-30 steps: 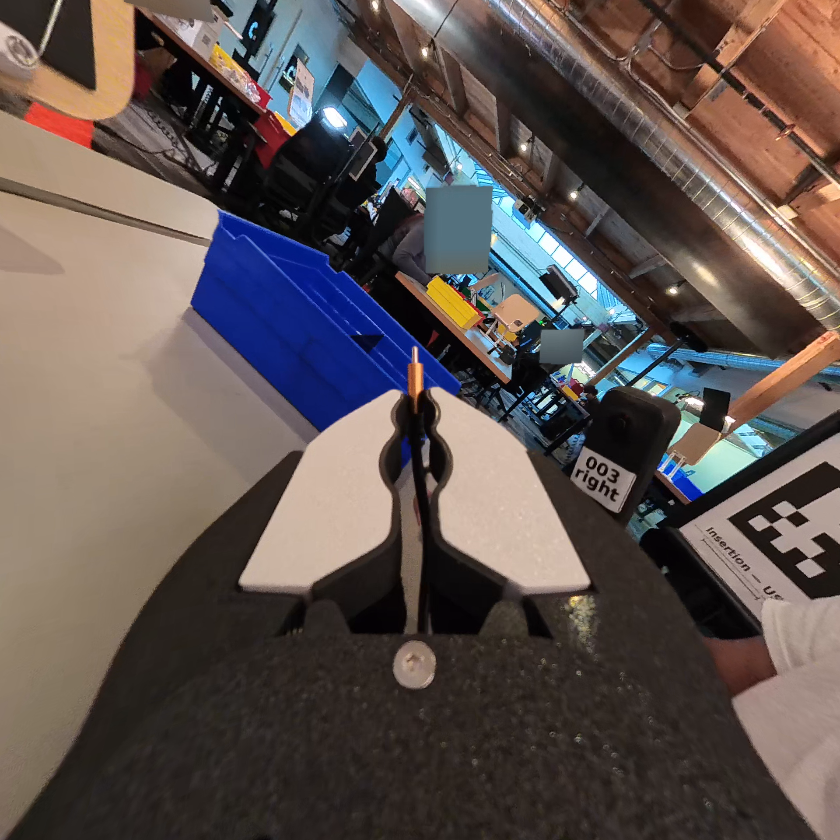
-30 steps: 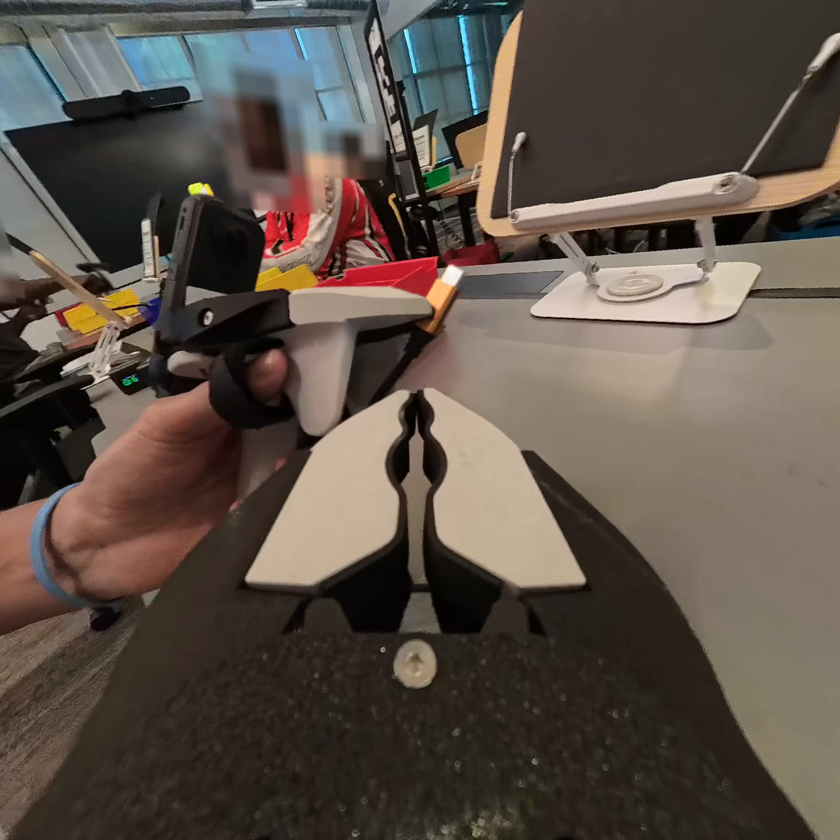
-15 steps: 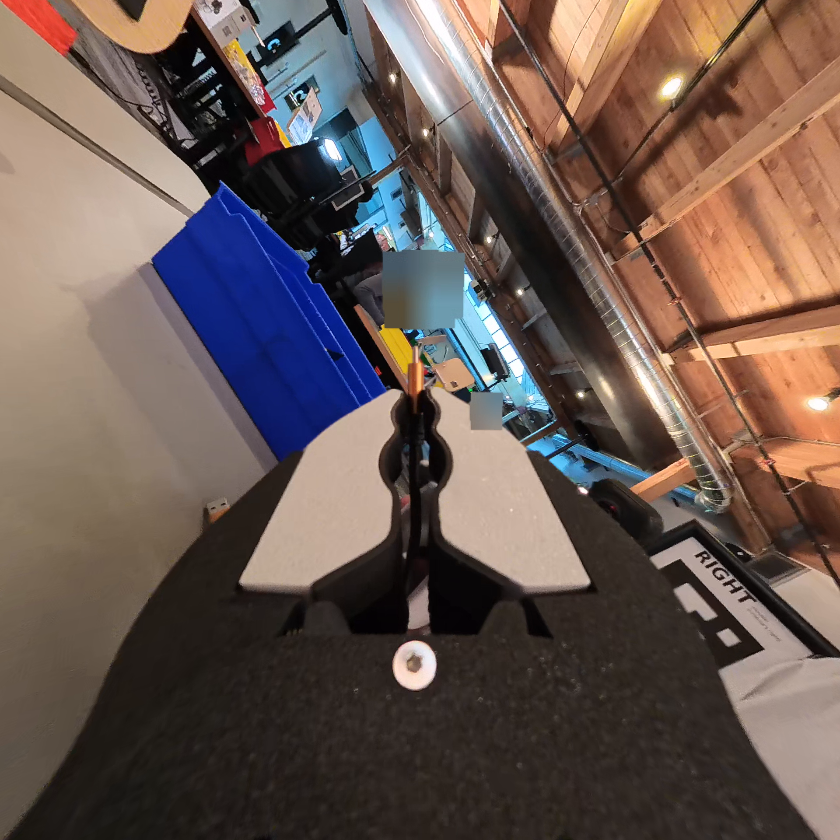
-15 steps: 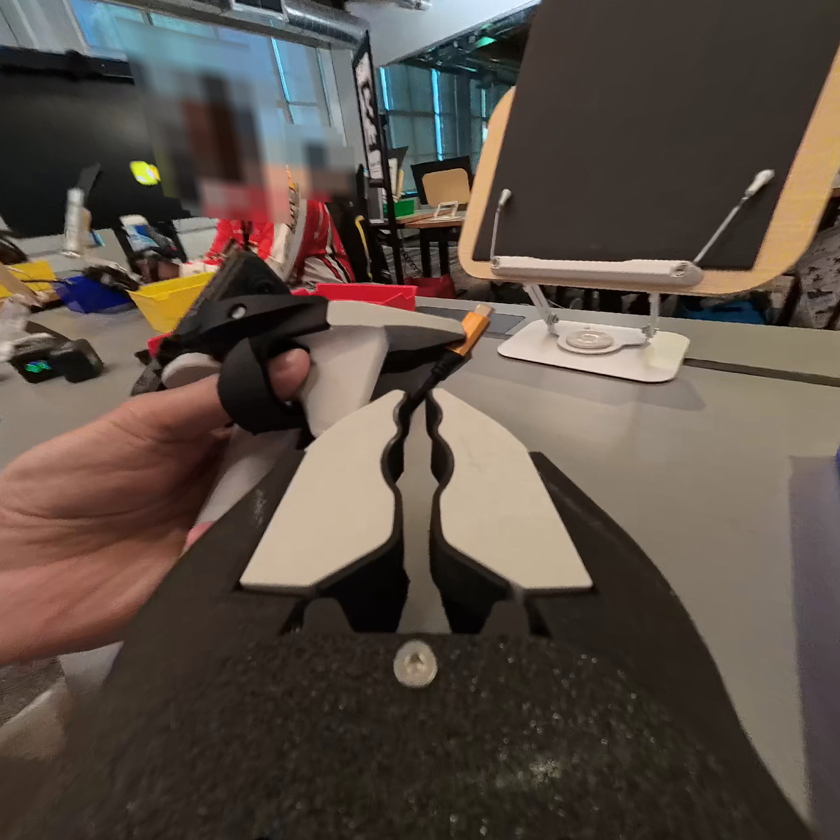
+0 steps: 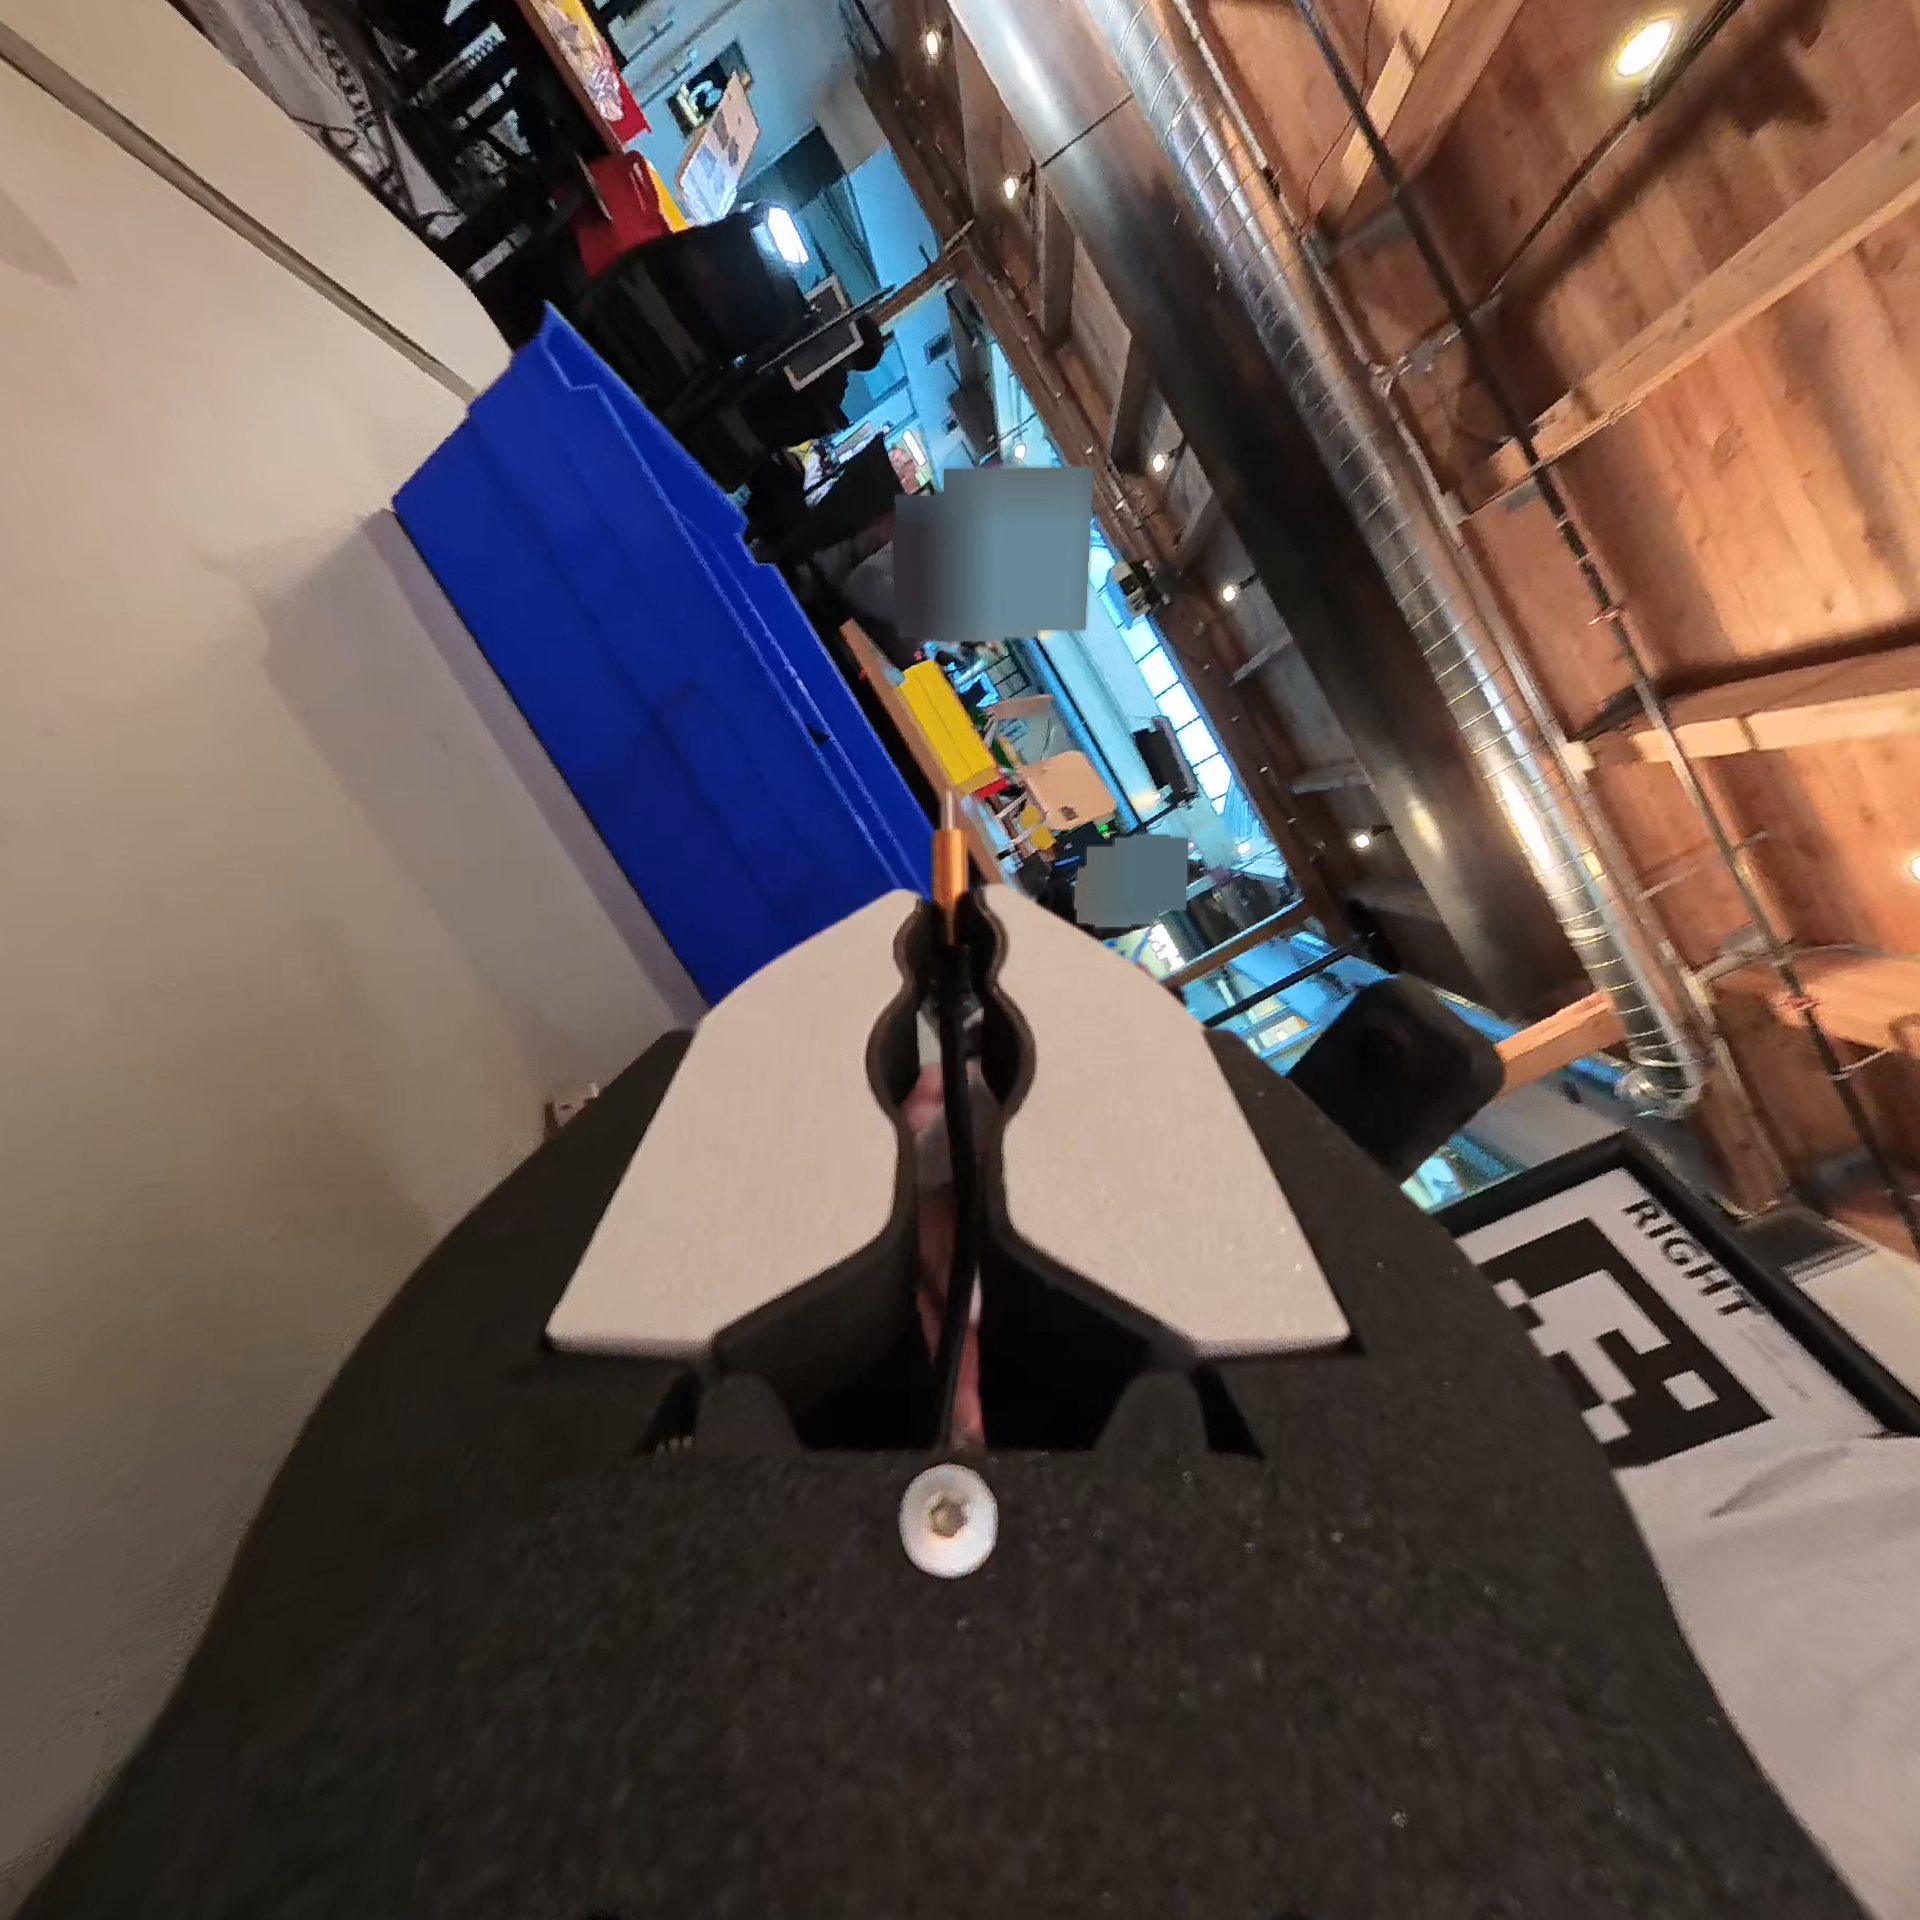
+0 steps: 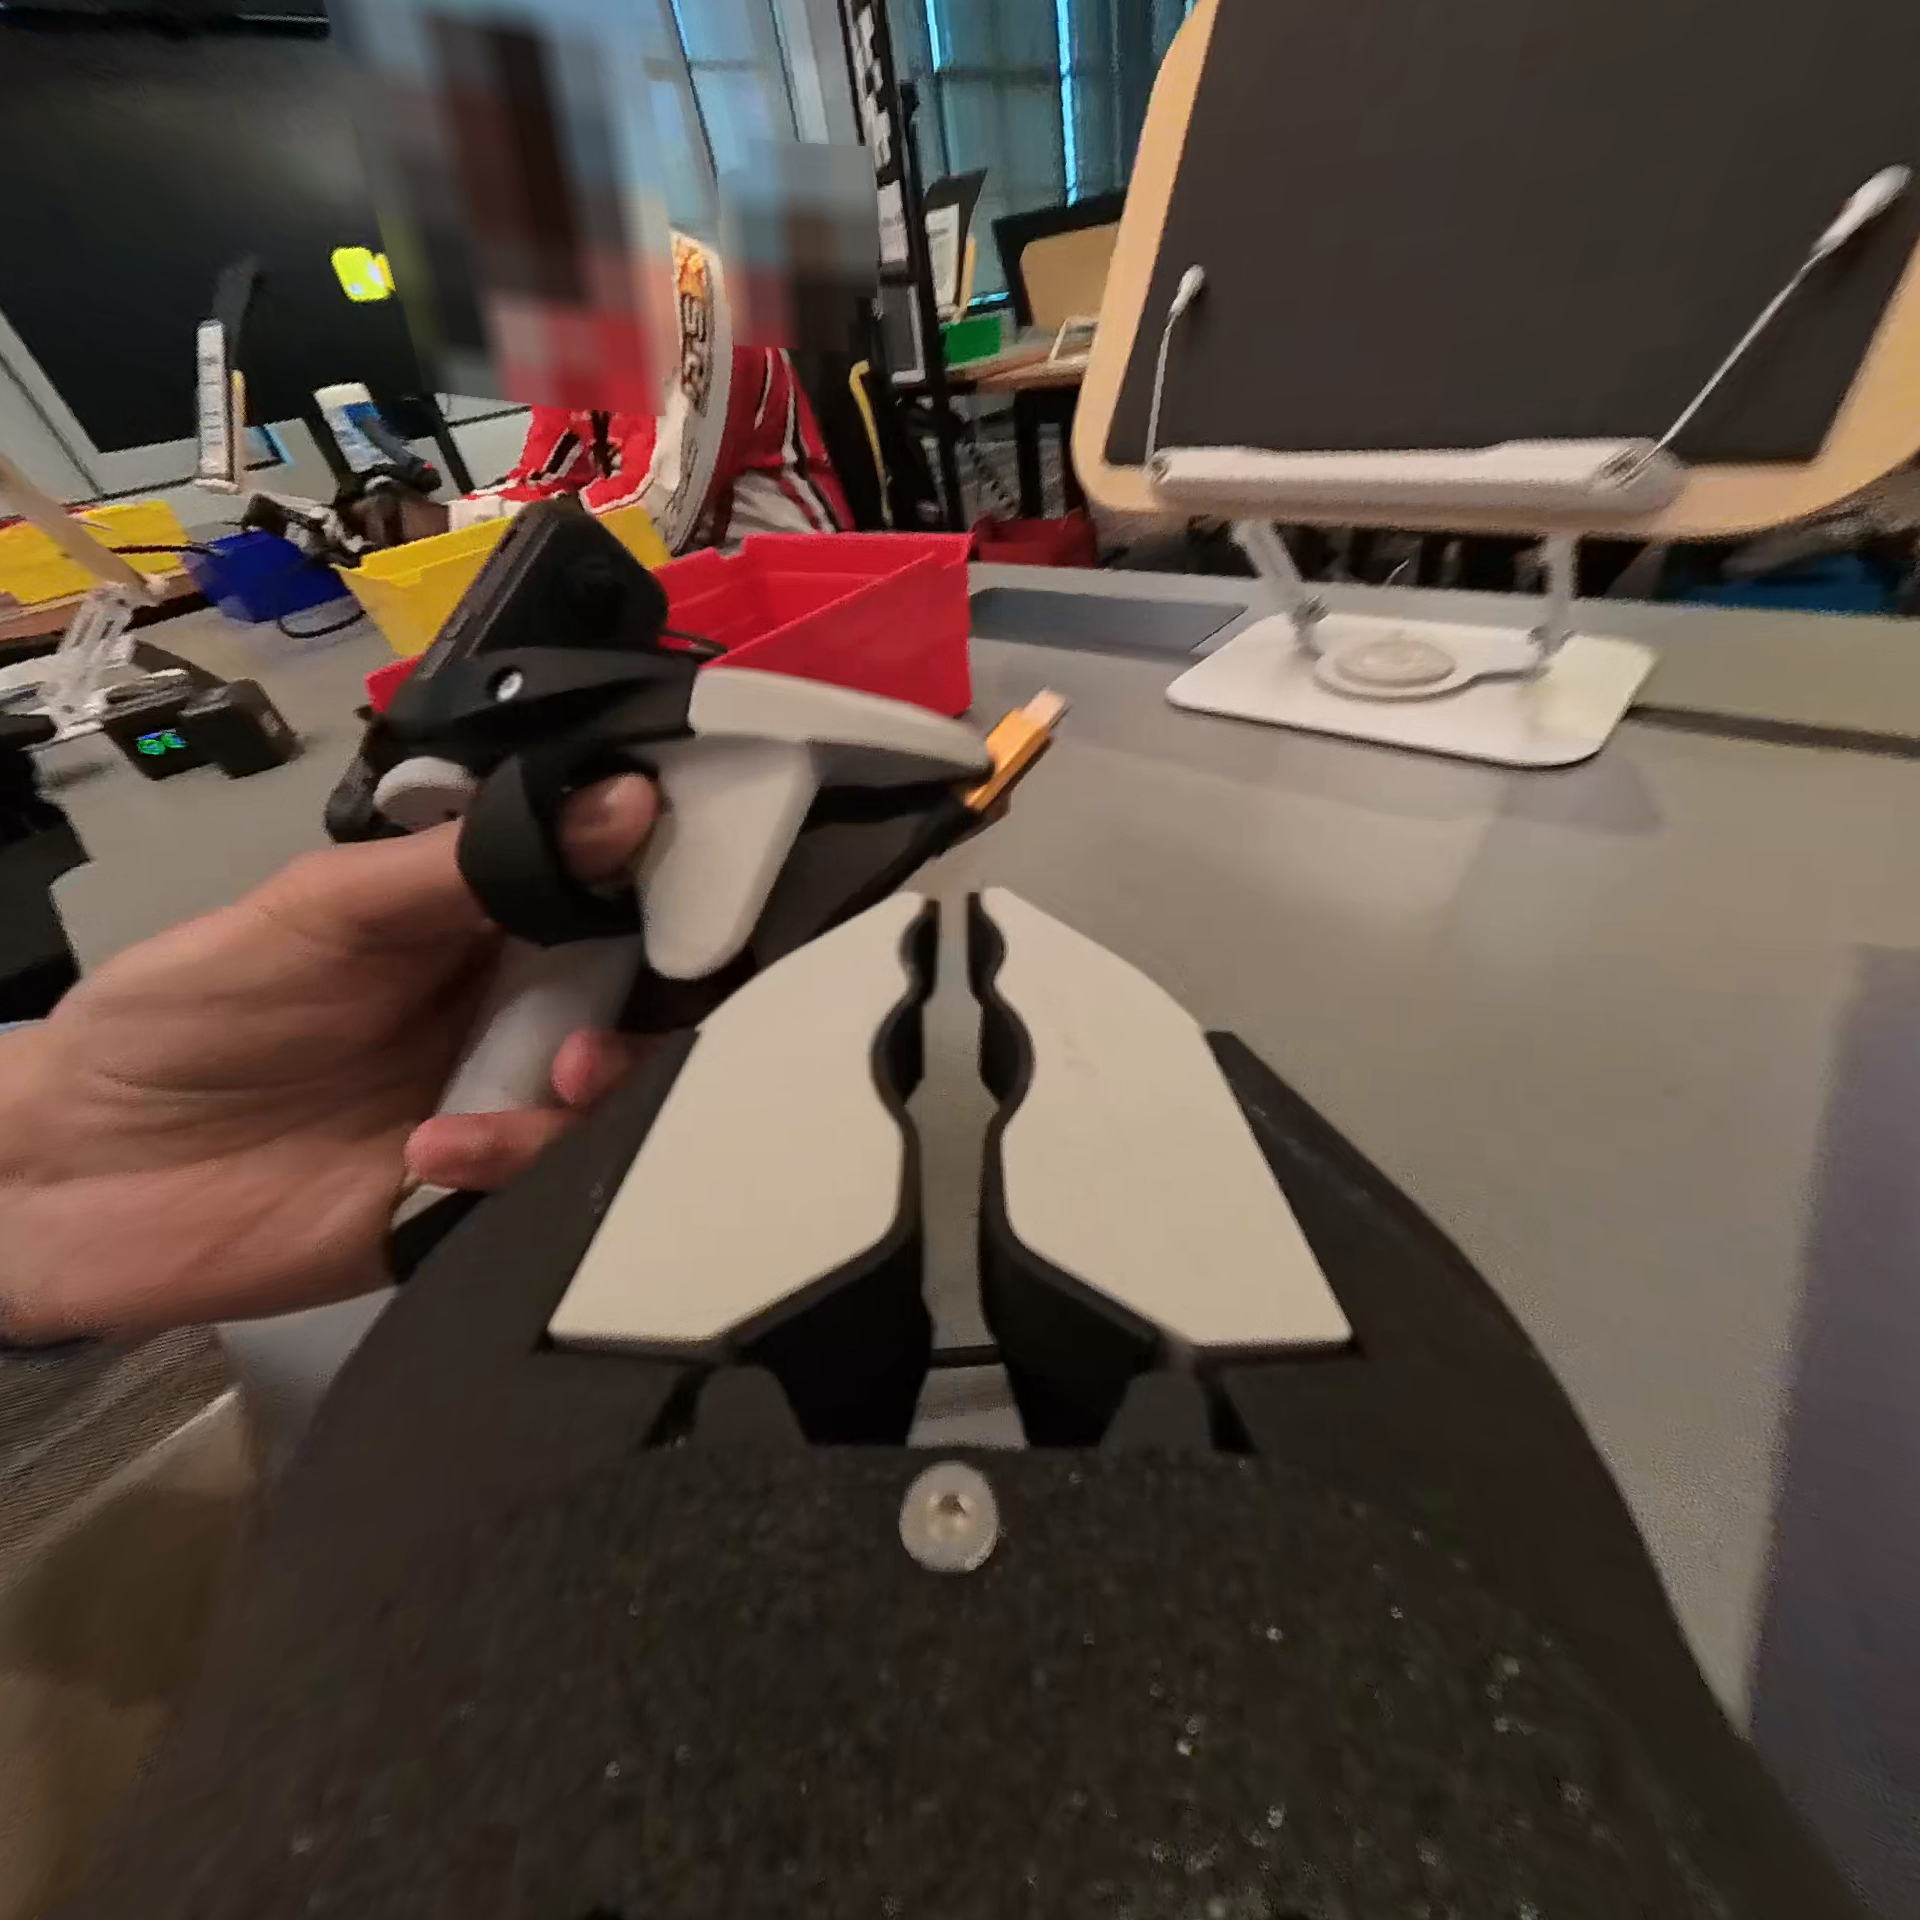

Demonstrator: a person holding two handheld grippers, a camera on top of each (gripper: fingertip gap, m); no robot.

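Grey table (image 6: pixel 1455 1039); left hand-held gripper (image 5: pixel 948 904) clamping orange-tipped cable (image 5: pixel 949 883), right hand-held gripper (image 6: pixel 951 914) narrow, empty.

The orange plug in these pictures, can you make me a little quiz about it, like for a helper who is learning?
1. True or false: the left gripper is shut on the orange plug.
2. Which bin stands beside the left gripper in its own view: A red, B blue, C yellow?
3. Fill in: the right gripper holds ____.

Key: 1 true. 2 B. 3 nothing; its jaws stand slightly apart above the grey table.
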